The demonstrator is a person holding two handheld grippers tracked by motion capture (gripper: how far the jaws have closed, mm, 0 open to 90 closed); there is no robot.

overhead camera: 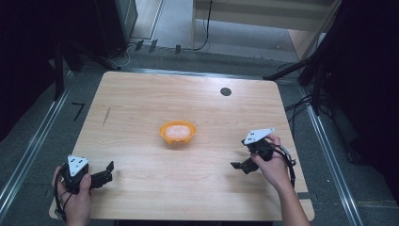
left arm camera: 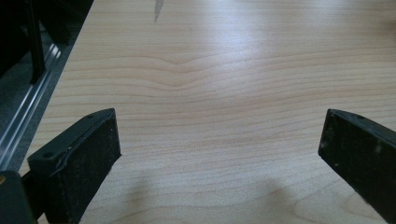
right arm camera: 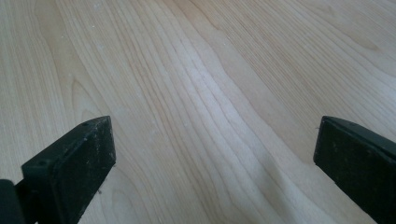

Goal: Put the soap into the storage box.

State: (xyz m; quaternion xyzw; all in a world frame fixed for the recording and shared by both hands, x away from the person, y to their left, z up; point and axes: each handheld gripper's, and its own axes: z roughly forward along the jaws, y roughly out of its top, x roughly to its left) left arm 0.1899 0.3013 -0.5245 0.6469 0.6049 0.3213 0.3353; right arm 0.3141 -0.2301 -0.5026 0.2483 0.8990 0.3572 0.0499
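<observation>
The orange bowl [overhead camera: 177, 133] stands in the middle of the bench [overhead camera: 141, 103], well apart from the left gripper [overhead camera: 109, 172] and right gripper [overhead camera: 239, 165], both with jaws wide and empty; it looks light, rigid and slippery, best taken by its rim.

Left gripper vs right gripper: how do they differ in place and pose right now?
The left gripper sits at the table's near left corner, while the right gripper is by the right edge, farther up. The left gripper points right, the right gripper points left, both inward. The right one is somewhat nearer the orange bowl. Shared: both open, nothing between the jaws, over bare wood.
</observation>
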